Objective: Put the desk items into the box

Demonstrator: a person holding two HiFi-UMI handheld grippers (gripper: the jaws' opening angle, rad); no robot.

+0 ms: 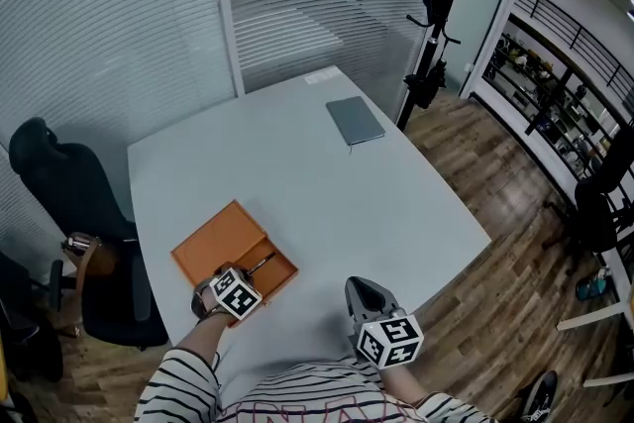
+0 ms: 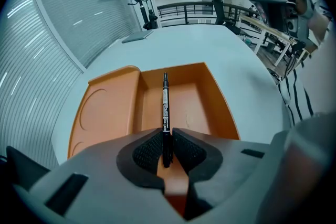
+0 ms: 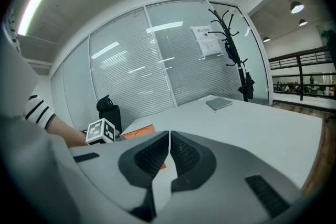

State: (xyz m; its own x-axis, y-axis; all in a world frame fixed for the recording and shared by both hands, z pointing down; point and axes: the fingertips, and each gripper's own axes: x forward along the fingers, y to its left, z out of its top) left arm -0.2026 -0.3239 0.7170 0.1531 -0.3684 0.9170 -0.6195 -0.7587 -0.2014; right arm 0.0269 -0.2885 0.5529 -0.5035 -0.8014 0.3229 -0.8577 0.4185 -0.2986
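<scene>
pen [image 2: 165, 102] pinched in left gripper [image 2: 167, 148], over orange box [image 2: 105, 113] at frame's lower centre, not yet released; right gripper [image 3: 169, 153] pressed together, empty; grey notebook [image 1: 355, 120], upper centre, not yet boxed.

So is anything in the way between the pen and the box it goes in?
No, nothing that shows. The left tool is shut on the black pen, and the pen points out over the open compartment of the orange box. The floor of that compartment looks bare beneath it.
</scene>
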